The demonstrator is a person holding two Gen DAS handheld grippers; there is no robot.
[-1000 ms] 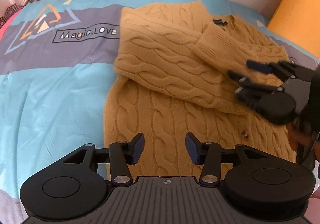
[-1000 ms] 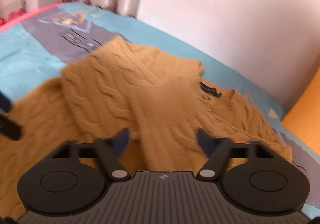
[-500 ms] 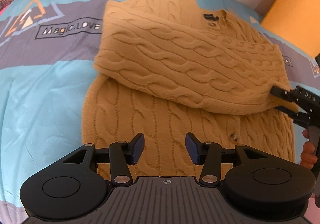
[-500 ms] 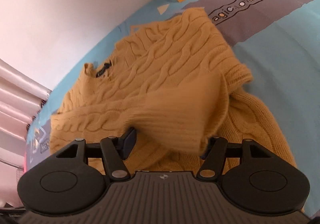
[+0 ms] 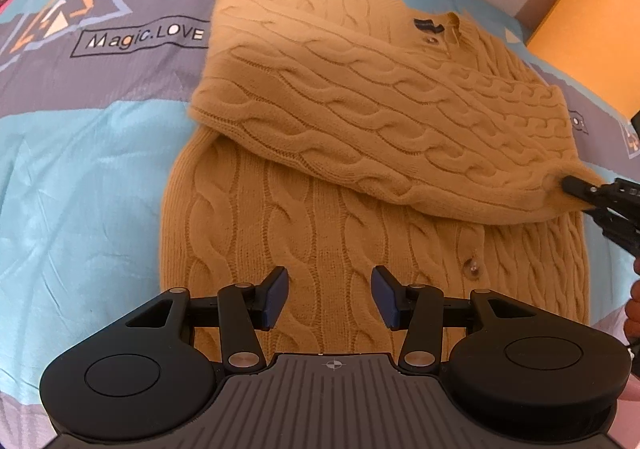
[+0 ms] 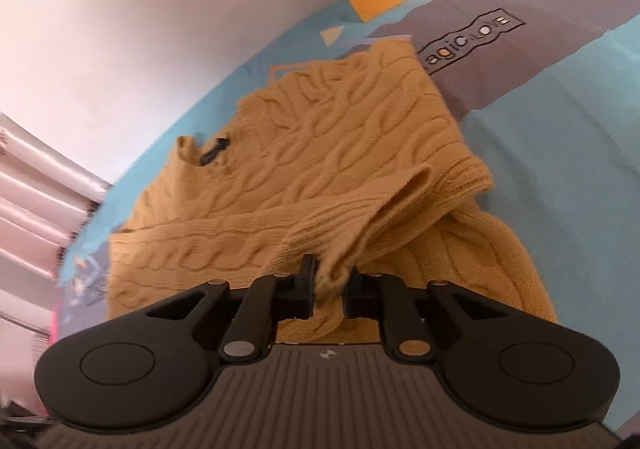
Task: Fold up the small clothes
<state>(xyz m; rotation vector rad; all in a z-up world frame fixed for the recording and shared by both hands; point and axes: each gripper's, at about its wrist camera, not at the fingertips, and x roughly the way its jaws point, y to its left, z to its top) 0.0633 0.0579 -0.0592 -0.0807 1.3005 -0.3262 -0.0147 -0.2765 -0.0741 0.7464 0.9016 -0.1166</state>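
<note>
Sleeve folded, body still to go
Right gripper (image 6: pixel 329 289) closing on mustard cable-knit cardigan's (image 5: pixel 360 153) cuff (image 6: pixel 340 249); open left gripper (image 5: pixel 330 295) hovers above unfolded hem.

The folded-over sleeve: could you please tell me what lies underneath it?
Under the sleeve lies the cardigan's cable-knit front, one button showing below it. The chest it covers stays hidden.

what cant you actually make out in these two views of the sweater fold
- Left wrist view: sweater hem, hidden behind the left gripper.
- Left wrist view: right gripper body, cut off by the right edge.
- Right wrist view: sleeve cuff end, hidden between the closing jaws.
- Both views: neck label wording, too small.
</note>
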